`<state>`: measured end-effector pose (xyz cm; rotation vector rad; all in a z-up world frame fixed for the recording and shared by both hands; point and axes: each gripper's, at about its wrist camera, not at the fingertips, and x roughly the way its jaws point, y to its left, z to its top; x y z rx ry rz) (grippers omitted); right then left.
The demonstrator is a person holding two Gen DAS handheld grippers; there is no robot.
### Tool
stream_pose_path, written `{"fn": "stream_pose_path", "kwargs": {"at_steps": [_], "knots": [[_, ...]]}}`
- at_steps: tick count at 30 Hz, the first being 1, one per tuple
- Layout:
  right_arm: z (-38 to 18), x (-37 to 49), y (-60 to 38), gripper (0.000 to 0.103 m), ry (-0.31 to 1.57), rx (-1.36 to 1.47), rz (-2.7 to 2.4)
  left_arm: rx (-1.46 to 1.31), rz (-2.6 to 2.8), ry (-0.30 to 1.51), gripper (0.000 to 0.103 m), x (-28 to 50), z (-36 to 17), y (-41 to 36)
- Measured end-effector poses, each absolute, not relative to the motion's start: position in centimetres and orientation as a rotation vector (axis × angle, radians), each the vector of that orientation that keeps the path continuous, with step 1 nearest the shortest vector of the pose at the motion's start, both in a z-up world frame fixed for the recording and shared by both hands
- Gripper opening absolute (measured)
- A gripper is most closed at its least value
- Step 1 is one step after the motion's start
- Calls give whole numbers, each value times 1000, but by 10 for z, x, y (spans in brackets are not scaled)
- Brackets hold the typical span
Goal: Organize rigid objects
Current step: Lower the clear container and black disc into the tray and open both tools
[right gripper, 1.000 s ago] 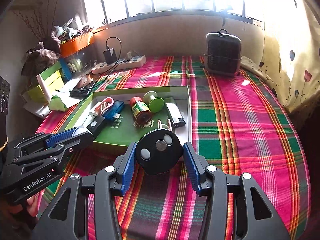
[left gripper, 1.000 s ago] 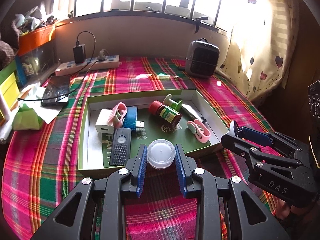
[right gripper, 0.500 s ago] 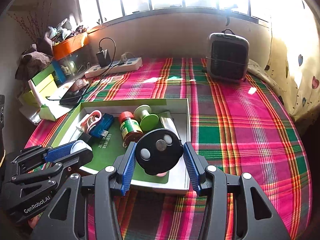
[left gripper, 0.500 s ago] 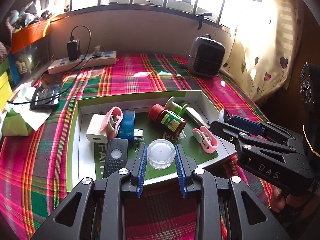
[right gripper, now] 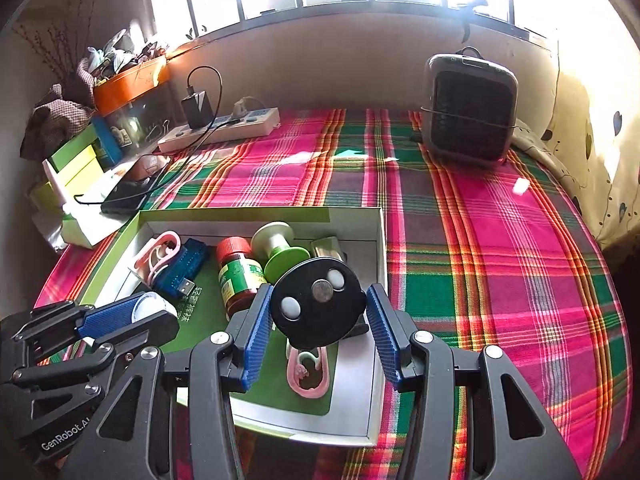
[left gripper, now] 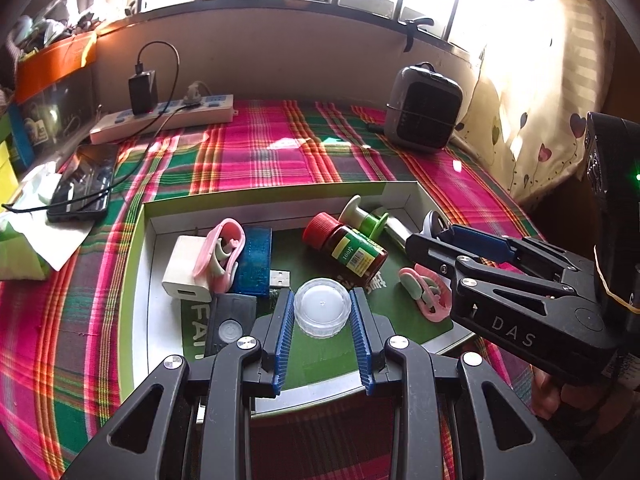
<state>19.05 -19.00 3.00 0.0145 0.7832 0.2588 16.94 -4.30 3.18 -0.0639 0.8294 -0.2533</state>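
A shallow green-rimmed box point(left gripper: 260, 199) lies on the plaid cloth. In it are a white charger point(left gripper: 184, 268), a blue USB stick point(left gripper: 254, 264), a red-capped bottle point(left gripper: 348, 248), a green spool point(left gripper: 366, 216), a black remote point(left gripper: 230, 326) and two pink clips point(left gripper: 424, 294). My left gripper point(left gripper: 321, 302) is shut on a clear round lid point(left gripper: 322, 314) above the box's near part. My right gripper point(right gripper: 318, 312) is shut on a black round disc point(right gripper: 316, 304) with white dots, over the box's point(right gripper: 240, 213) right end and a pink clip point(right gripper: 308, 372). The two grippers sit side by side.
A power strip point(left gripper: 160, 118) with a black adapter runs along the back wall. A dark phone point(left gripper: 82, 184) and stacked boxes lie at the left. A grey heater point(right gripper: 468, 108) stands at the back right, with a curtain point(left gripper: 532, 92) beyond it.
Both grippers have moved forward from in front of the box to over its near part, each still holding its object. The box's contents have not shifted.
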Motion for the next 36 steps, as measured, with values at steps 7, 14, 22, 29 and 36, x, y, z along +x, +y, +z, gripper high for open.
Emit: {"fn": "stream_pose_path", "kwargs": {"at_steps": [7,14,22,29,36], "knots": [[25,198,-186,48,785,-16,254,-53,-254,846,27,177,24,-47],[24,203,-181,48,773,-28,279,-53,-249,861,27,180,19,-46],[19,208,-179,48,777,-16,301,-52,-247,876,27,183,15,-46],[18,209,-177,48,772,-28,300,-54,-253,880,27,184,14,-47],[18,209,-176,48,772,-28,300,-56,-254,880,27,184,14,-47]]}}
